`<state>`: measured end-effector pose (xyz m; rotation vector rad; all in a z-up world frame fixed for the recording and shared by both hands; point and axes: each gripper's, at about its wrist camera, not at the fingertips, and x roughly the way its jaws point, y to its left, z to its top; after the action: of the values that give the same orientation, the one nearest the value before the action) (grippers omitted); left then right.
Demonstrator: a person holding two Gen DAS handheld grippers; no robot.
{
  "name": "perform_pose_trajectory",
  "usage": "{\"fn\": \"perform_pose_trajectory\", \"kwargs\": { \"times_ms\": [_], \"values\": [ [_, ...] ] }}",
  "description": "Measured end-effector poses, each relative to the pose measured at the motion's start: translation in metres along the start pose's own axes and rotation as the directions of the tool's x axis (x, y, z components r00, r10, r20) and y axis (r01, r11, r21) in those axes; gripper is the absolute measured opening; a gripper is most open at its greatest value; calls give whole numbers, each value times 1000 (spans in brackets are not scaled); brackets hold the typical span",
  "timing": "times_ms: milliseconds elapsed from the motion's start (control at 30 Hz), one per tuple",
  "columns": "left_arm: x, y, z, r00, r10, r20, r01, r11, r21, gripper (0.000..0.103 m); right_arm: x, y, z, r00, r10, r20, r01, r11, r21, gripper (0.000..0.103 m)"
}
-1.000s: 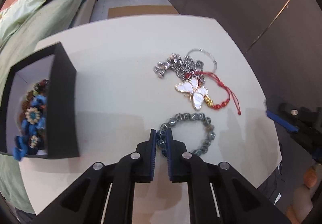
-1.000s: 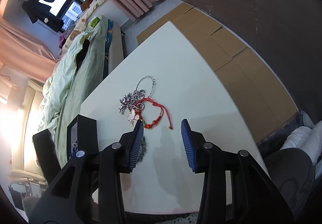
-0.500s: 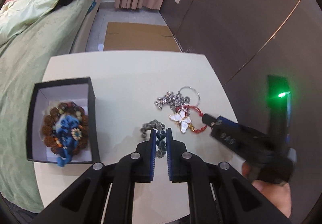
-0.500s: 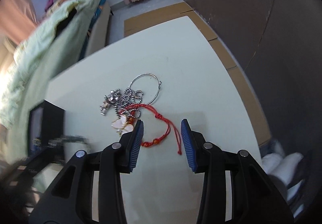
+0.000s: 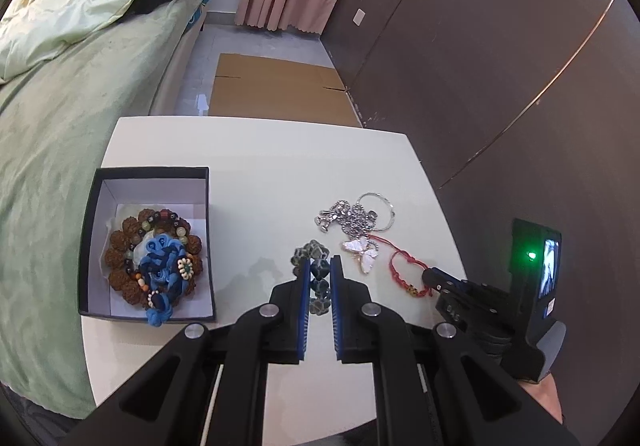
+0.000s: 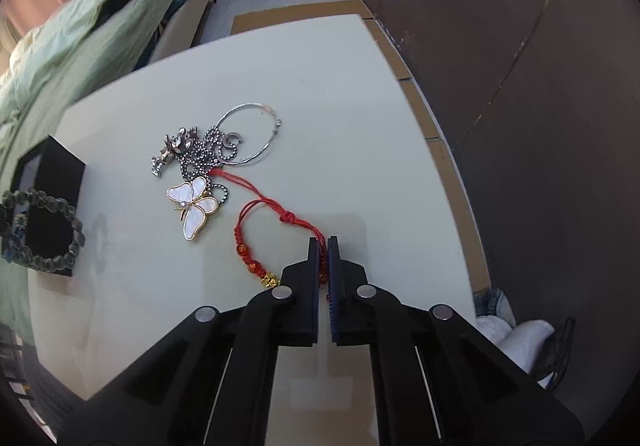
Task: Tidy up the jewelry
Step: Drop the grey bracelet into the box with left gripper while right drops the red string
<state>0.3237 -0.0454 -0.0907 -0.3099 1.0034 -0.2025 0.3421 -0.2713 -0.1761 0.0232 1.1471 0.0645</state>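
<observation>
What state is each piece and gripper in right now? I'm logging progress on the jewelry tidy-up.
Left gripper: shut on the dark bead bracelet, lifted off the table.
Right gripper: shut on the red cord bracelet, which lies on the table.
Black box: open, holding brown beads and a blue piece.
Butterfly pendant: flat on the table, unheld.
Silver chain: heaped, tangled with the silver hoop.
</observation>
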Motion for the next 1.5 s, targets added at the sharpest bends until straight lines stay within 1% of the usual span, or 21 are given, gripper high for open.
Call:
{"fn": "perform_pose_trajectory", "kwargs": {
  "times_ms": [67, 100, 267, 367, 533, 667, 767, 900, 967, 1067, 1133, 1167, 1200, 1233, 1333, 1500],
  "values": [
    [-5, 1, 0, 1000, -6, 11, 6, 1000, 0, 7, -13, -6, -3, 998, 57, 17, -57, 998, 36, 5],
    [-8, 1, 1, 1000, -10, 16, 10, 1000, -2, 7, -18, -7, -3, 997, 72, 24, -74, 996, 46, 5],
    [-30, 6, 7, 998, -27, 58, 28, 1000, -10, 7, -47, -8, 1, 986, 148, 74, -153, 986, 71, 5],
    [-44, 10, 11, 996, -30, 85, 31, 1000, -6, 7, -64, 0, 3, 980, 169, 107, -176, 983, 59, 5],
    [-63, 21, 16, 992, -26, 120, 27, 1000, -8, 7, -88, 25, 4, 965, 217, 151, -223, 974, 27, 5],
    [-75, 38, 17, 990, -14, 141, 18, 1000, -25, 7, -103, 41, 3, 949, 260, 178, -265, 964, 7, 5],
    [-79, 53, 17, 989, -5, 145, 11, 999, -43, 7, -115, 56, 2, 940, 271, 207, -272, 962, -25, 5],
    [-79, 72, 17, 990, 10, 140, 0, 998, -69, 8, -124, 83, 3, 927, 307, 214, -299, 952, -67, 5],
    [-78, 82, 17, 989, 26, 144, -14, 996, -87, 8, -127, 94, 4, 923, 319, 215, -308, 948, -86, 5],
    [-77, 100, 16, 985, 70, 160, -49, 990, -133, 9, -131, 110, 5, 915, 341, 215, -323, 939, -115, 5],
    [-77, 114, 15, 985, 93, 147, -68, 984, -164, 29, -132, 121, 7, 908, 364, 208, -344, 930, -128, 5],
    [-78, 118, 14, 983, 100, 153, -73, 982, -175, 47, -132, 126, 8, 905, 373, 204, -352, 927, -132, 5],
    [-81, 122, 13, 979, 111, 169, -79, 980, -183, 55, -132, 133, 9, 902, 382, 199, -360, 922, -139, 5],
    [-85, 125, 11, 975, 122, 187, -87, 979, -185, 55, -132, 136, 10, 901, 388, 196, -365, 920, -143, 5],
    [-86, 133, 10, 978, 117, 174, -85, 980, -180, 55, -132, 152, 12, 894, 409, 183, -383, 909, -162, 5],
    [-93, 146, 7, 978, 118, 172, -83, 977, -199, 55, -127, 174, 15, 881, 449, 152, -423, 889, -177, 5]
  ]
}}
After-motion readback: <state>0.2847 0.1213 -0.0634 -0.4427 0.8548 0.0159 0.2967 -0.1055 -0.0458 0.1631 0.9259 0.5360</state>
